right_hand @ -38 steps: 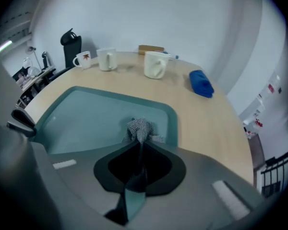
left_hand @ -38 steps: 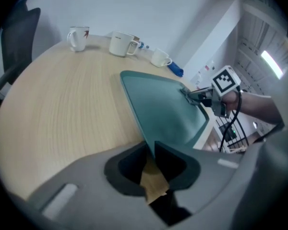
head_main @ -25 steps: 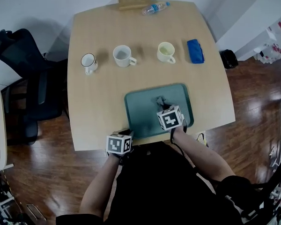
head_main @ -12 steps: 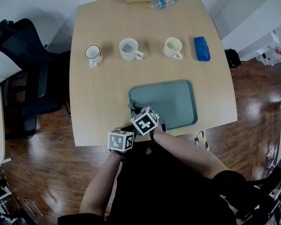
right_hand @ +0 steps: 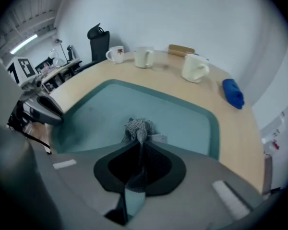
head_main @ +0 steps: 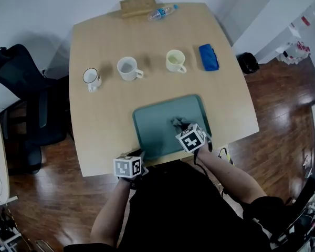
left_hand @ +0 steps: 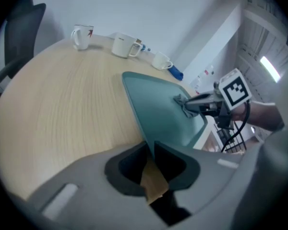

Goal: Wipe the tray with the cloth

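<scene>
A teal tray [head_main: 157, 121] lies at the table's near edge. My left gripper [head_main: 138, 154] is shut on the tray's near-left rim [left_hand: 134, 104], and the rim runs in between its jaws. My right gripper [head_main: 181, 126] is over the tray's right half, shut on a crumpled grey cloth [head_main: 177, 123]. In the right gripper view the cloth [right_hand: 138, 127] bunches out past the jaws and rests on the tray floor [right_hand: 182, 114]. The left gripper view shows the cloth [left_hand: 181, 100] pressed on the tray ahead of the right gripper [left_hand: 189, 107].
Three mugs [head_main: 91, 77] [head_main: 128, 67] [head_main: 174, 60] stand in a row beyond the tray, with a blue folded item [head_main: 208, 56] to their right. A water bottle [head_main: 161, 12] and a wooden block [head_main: 138, 6] lie at the far edge. A black chair [head_main: 21, 88] stands on the left.
The right gripper swept the cloth from the tray's right half to its near-left corner, then back to the right half. The left gripper kept its hold on the rim.
</scene>
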A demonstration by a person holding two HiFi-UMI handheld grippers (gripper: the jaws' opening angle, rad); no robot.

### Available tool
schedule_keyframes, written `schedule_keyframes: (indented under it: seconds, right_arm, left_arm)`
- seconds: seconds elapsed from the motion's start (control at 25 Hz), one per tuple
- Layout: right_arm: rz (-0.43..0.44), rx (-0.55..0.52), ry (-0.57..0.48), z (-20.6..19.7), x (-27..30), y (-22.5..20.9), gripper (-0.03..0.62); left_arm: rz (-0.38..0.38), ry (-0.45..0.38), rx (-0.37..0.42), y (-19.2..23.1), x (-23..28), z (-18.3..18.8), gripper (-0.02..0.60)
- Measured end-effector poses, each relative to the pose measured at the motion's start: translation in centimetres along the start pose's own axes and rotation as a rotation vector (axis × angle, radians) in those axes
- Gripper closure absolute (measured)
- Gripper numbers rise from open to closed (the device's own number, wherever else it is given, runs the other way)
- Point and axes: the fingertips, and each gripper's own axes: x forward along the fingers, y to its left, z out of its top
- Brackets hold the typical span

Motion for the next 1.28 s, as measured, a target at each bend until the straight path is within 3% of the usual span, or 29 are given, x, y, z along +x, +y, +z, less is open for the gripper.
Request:
schedule_keyframes:
  seconds: [0.16,0.32,0.52,0.68,0.88,1.08,1.2,1.28]
  right_arm:
    - [-0.184,0.03,0.019,-4.2,-1.7,-7.7,0.566]
    - [-0.206,0.165,0.009,-5.3,-2.5,-10.3,0.566]
    - [-0.249,0.215,0.005,-5.0,-2.6,-10.1,0.566]
    - [-0.126,0.202,-0.018,-2.5,-0.8,-4.8,0.566]
    - [0.068,0.037,-0.048,2.7,1.0,6.1,0.566]
    - [0.227,-0.125,-0.057,5.2,1.7,15.5,0.566]
    - [0.319,-0.186,-0.061,5.5,1.7,18.1,0.566]
    - [0.33,-0.198,-0.053,5.2,1.5,17.5,0.566]
  left_arm:
    - [0.019,0.0,0.002,-0.2,0.1,-0.1,0.525]
    - [0.018,0.007,0.005,-0.5,0.2,0.0,0.525]
    - [0.002,0.003,0.006,-0.7,0.4,0.2,0.525]
    - [0.016,-0.006,-0.005,-0.2,-0.2,0.4,0.525]
    - [-0.021,-0.009,-0.003,-0.3,0.1,0.3,0.525]
    - [-0.027,-0.011,-0.002,-0.1,-0.2,0.2,0.525]
    - [-0.057,-0.017,-0.005,-0.4,0.2,0.0,0.525]
    - [-0.051,-0.018,-0.008,-0.2,0.1,0.0,0.525]
